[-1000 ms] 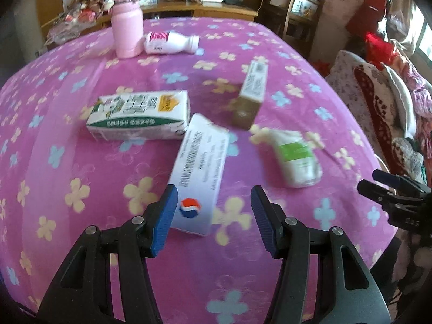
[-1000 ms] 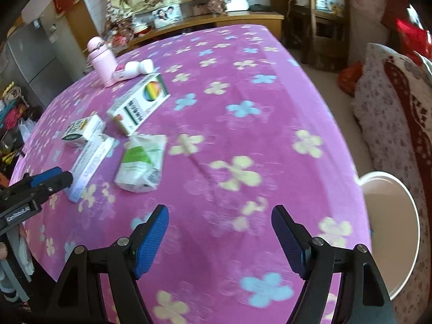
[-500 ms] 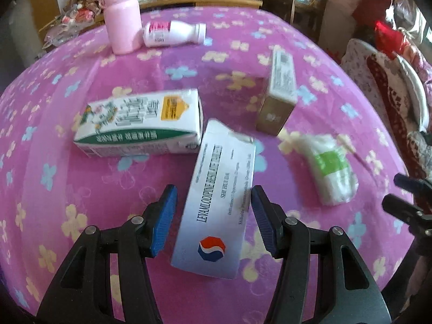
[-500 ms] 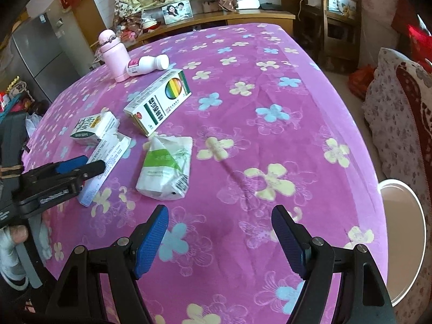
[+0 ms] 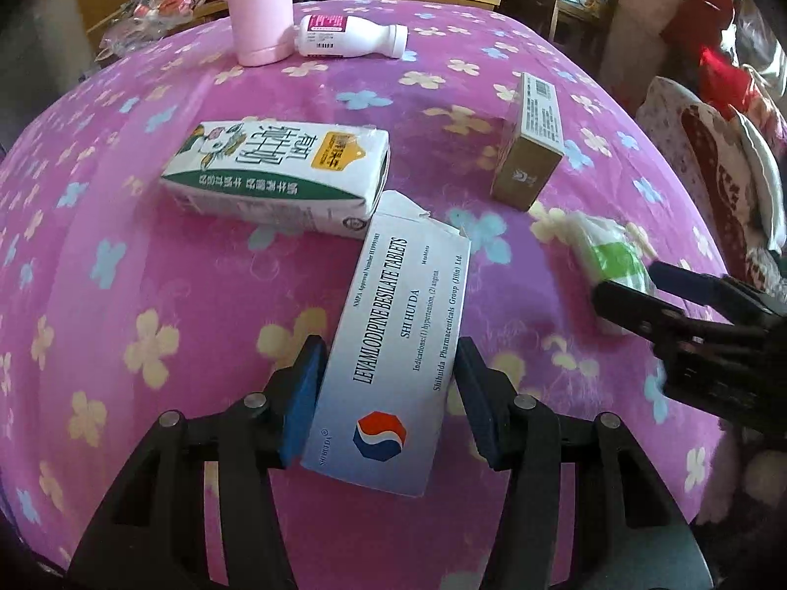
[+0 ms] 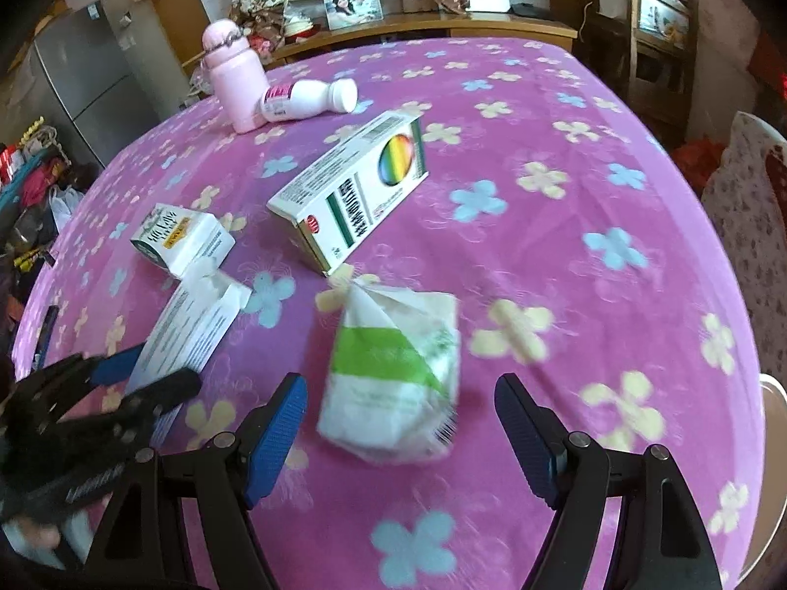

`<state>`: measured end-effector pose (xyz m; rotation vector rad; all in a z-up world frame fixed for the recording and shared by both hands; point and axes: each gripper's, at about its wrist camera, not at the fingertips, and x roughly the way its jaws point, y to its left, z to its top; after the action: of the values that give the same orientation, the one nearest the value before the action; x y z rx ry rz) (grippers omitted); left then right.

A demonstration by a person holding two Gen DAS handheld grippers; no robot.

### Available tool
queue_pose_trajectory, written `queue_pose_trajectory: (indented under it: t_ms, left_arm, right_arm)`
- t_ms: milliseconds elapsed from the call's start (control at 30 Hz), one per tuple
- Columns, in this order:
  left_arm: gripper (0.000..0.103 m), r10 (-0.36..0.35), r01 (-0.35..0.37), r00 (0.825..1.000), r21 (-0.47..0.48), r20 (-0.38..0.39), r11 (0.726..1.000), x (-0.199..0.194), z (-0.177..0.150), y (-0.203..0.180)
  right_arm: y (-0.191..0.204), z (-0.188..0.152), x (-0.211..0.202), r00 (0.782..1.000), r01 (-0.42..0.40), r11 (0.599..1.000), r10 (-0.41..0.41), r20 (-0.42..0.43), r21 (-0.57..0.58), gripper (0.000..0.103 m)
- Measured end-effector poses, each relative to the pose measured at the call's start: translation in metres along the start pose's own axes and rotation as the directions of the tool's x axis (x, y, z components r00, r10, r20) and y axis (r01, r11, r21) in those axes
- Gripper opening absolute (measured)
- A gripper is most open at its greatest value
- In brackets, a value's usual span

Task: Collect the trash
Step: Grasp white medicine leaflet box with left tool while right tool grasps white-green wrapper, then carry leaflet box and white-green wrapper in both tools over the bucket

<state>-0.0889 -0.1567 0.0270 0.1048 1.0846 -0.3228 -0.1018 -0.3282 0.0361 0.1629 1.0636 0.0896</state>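
A flat white and blue tablet box point(image 5: 393, 364) lies on the pink flowered tablecloth point(image 5: 147, 295). My left gripper point(image 5: 388, 398) is open with its jaws on either side of the box's near end. The box also shows in the right wrist view point(image 6: 192, 329). A crumpled white and green pouch point(image 6: 393, 373) lies just ahead of my open right gripper point(image 6: 401, 423), partly between its jaws. The pouch also shows in the left wrist view point(image 5: 615, 255). A green and white milk carton point(image 5: 280, 172) and a rainbow-printed box point(image 6: 354, 191) lie further on.
A pink flask point(image 5: 260, 10) stands at the far side with a white bottle point(image 5: 349, 37) lying beside it. A white bin point(image 6: 772, 467) stands off the table's right edge. A sideboard and chairs are behind the table.
Both grippers have moved forward and down. The left now straddles the tablet box; the right has closed in on the pouch.
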Motion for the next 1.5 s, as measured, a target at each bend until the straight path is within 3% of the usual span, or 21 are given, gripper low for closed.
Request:
queue_pose_trajectory:
  t_ms: [33, 100, 233, 600, 1033, 1500]
  left_arm:
    - [0.051, 0.003, -0.003, 1.000, 0.004, -0.001, 1.000, -0.001, -0.001, -0.001]
    - [0.051, 0.011, -0.011, 1.000, 0.013, -0.001, 1.000, 0.000, -0.001, -0.004]
    - [0.051, 0.009, -0.010, 1.000, 0.021, 0.005, 1.000, -0.001, -0.002, -0.010]
    - [0.049, -0.040, 0.038, 0.998, 0.028, 0.051, 0.999, -0.018, -0.005, -0.034]
    - [0.049, -0.048, 0.038, 0.990, 0.081, 0.131, 0.996, -0.041, 0.004, -0.066]
    - [0.049, -0.143, 0.117, 0.981, 0.190, 0.132, 0.975, -0.044, 0.015, -0.147]
  right_arm:
    - [0.002, 0.000, 0.004, 1.000, -0.002, 1.000, 0.002, -0.005, -0.005, 0.075]
    - [0.005, -0.003, 0.003, 0.999, 0.032, 0.999, -0.031, 0.016, -0.039, 0.052]
    - [-0.001, -0.013, -0.007, 1.000, 0.025, 0.997, -0.025, 0.006, -0.070, 0.046]
    - [-0.039, -0.042, -0.054, 0.997, 0.050, 0.997, -0.047, 0.052, -0.058, 0.045]
    - [-0.059, -0.047, -0.082, 0.993, 0.064, 0.998, -0.062, 0.101, -0.011, 0.045]
    - [-0.117, -0.062, -0.116, 0.980, 0.145, 0.986, -0.154, 0.129, 0.076, 0.045]
